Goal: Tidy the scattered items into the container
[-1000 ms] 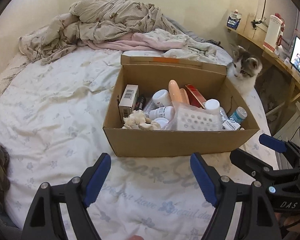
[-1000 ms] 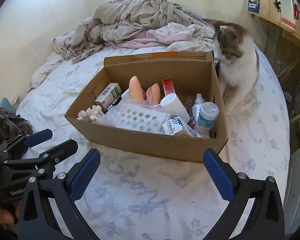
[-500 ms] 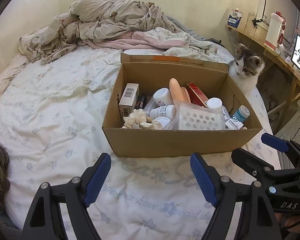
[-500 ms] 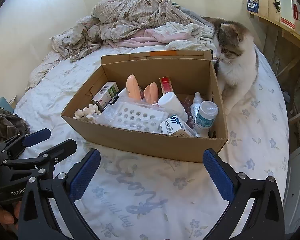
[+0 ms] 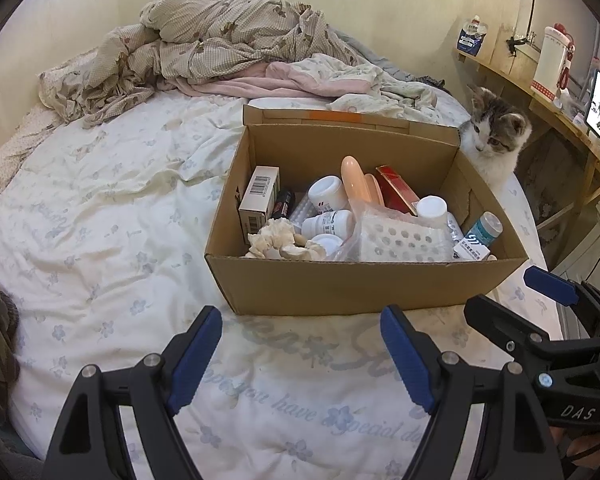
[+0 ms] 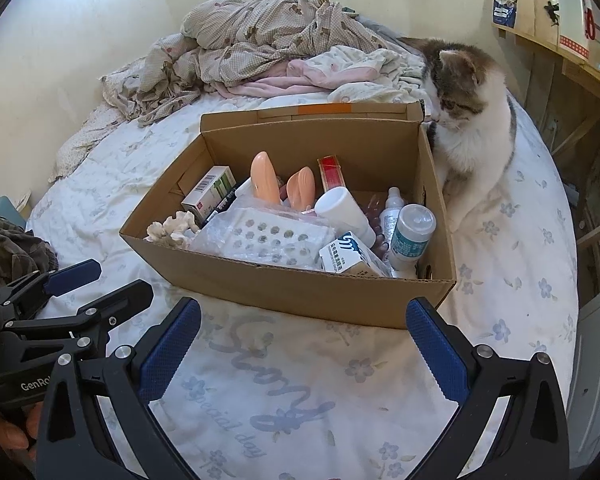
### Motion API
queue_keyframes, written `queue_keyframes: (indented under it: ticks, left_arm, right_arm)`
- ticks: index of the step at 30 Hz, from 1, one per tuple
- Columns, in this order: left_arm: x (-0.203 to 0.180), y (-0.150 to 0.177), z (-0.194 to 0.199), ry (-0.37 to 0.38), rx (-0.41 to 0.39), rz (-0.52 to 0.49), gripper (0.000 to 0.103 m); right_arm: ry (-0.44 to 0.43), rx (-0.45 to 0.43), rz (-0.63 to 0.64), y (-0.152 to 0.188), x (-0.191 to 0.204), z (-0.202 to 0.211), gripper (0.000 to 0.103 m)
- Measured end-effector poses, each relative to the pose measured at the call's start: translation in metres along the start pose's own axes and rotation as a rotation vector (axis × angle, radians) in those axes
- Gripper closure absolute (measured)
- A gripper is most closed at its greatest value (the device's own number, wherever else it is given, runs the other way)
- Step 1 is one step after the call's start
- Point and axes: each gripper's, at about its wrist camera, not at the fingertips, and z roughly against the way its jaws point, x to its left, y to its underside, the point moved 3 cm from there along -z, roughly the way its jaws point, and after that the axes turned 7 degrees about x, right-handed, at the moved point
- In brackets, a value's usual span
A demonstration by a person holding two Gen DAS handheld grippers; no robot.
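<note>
An open cardboard box (image 5: 340, 284) (image 6: 284, 284) sits on the bed. It holds white bottles (image 5: 327, 222), a barcoded carton (image 5: 259, 196), two peach tubes (image 6: 265, 178), a red box (image 5: 396, 190), a bagged perforated tray (image 6: 272, 236), a teal-labelled bottle (image 6: 410, 240) and a white coral-like piece (image 5: 272, 240). My left gripper (image 5: 302, 354) is open and empty, held in front of the box. My right gripper (image 6: 304, 350) is open and empty, also in front of the box, beside the left one.
A white and grey kitten (image 5: 494, 142) (image 6: 468, 120) sits at the box's far right corner, nose by the rim. Crumpled bedding (image 5: 228, 48) lies at the head of the bed. A wooden shelf (image 5: 540, 92) with a screen runs along the right. Dark clothing (image 6: 12, 248) lies at the left.
The kitten has raised its head from the box corner and turned it toward the box. Both grippers have drawn back slightly and stay open.
</note>
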Motion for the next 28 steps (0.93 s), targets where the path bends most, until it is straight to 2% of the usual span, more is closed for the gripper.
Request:
queue_keyframes:
  ticks: [12, 28]
  left_arm:
    - [0.0003, 0.0003, 0.0051, -0.019, -0.016, -0.006, 0.021]
    - [0.0002, 0.0008, 0.0051, 0.003, -0.008, -0.001, 0.021]
  right_arm:
    - [-0.005, 0.0, -0.005, 0.0006, 0.0015, -0.0003, 0.0]
    - [-0.006, -0.002, -0.005, 0.0022, 0.0034, 0.0019, 0.0]
